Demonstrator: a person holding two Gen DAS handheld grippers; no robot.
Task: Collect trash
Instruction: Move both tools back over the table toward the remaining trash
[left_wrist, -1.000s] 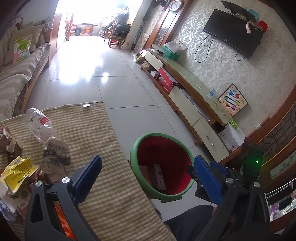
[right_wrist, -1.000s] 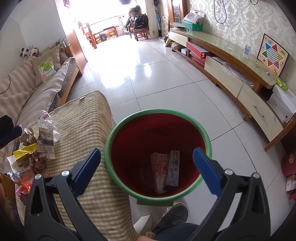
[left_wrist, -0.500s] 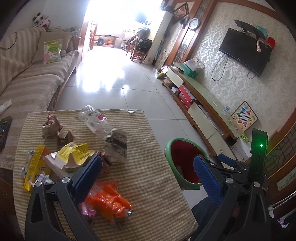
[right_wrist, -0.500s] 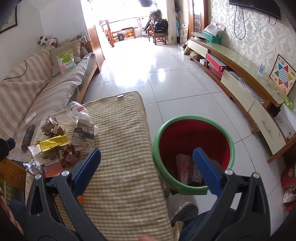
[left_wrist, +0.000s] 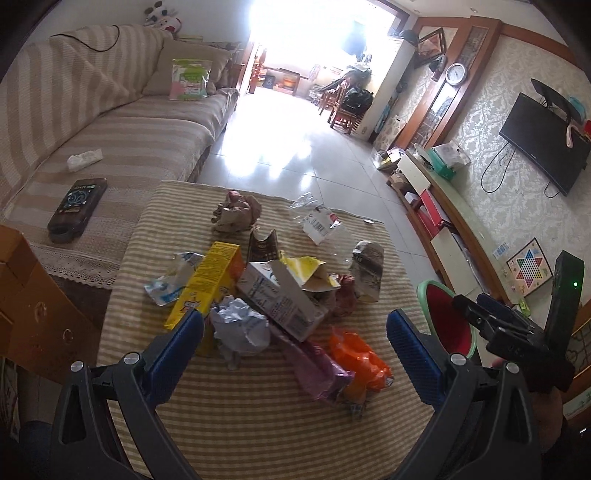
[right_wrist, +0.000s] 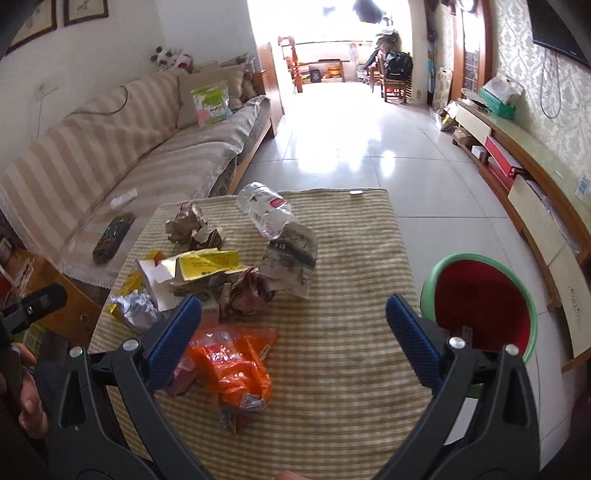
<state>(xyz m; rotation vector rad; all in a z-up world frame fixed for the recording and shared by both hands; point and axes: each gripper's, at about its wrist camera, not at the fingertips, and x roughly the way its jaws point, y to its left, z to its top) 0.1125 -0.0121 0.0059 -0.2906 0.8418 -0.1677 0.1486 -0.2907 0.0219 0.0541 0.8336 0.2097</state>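
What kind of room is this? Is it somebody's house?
Most likely a home's living room: a striped sofa along one wall, a wall-mounted TV opposite, and a low cloth-covered table piled with trash beside a green bin.

Woven striped tablecloth (left_wrist: 266, 413); crinkly glossy orange wrapper (right_wrist: 236, 365); clear plastic bottle (right_wrist: 266, 212).

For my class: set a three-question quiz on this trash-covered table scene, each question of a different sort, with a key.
1. True or false: the left gripper is shut on the orange wrapper.
2. Where is the bin? A on the table; B on the floor beside the table; C on the sofa.
3. Fill in: the clear plastic ___ lies at the far side of the pile.

Key: 1 false, both it and the right gripper are open and empty; 2 B; 3 bottle.
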